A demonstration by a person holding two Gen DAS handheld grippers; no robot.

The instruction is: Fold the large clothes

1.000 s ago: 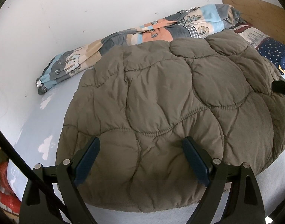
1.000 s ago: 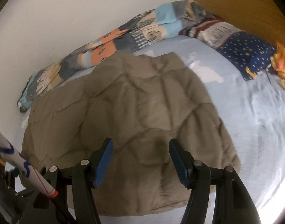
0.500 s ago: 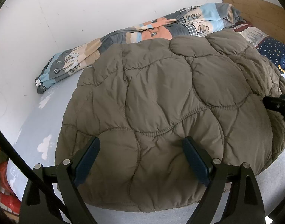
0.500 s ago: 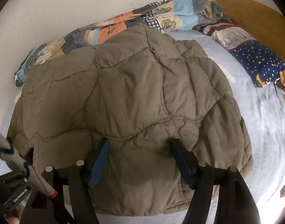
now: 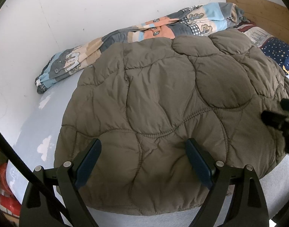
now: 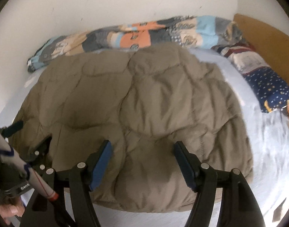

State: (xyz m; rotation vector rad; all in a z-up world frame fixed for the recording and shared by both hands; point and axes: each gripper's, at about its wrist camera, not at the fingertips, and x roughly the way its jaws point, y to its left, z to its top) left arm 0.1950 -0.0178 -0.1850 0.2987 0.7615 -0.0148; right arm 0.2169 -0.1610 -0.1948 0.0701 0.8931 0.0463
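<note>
An olive-brown quilted jacket (image 5: 163, 94) (image 6: 144, 94) lies spread on the bed, its hem toward me. My left gripper (image 5: 142, 141) hovers open over the near left part of it, with only the fabric's surface showing between the blue pads. My right gripper (image 6: 142, 144) is also open, just above the near right part, gripping nothing. Its black tip (image 5: 277, 117) reaches in at the right edge of the left wrist view. The left gripper's frame (image 6: 36, 151) shows at the left of the blurred right wrist view.
A patchwork blanket (image 5: 144, 32) (image 6: 135, 36) is bunched along the white wall behind the jacket. A star-print pillow (image 5: 279, 51) (image 6: 267, 87) and a wooden headboard (image 6: 267, 37) are at the right. Pale blue sheet (image 5: 36, 123) surrounds the jacket. A hand (image 6: 6, 210) shows at bottom left.
The right gripper has shifted sideways over the jacket and rolled, and its jaws stand a little wider. Its tip has come further into the left wrist view. The left gripper has not moved.
</note>
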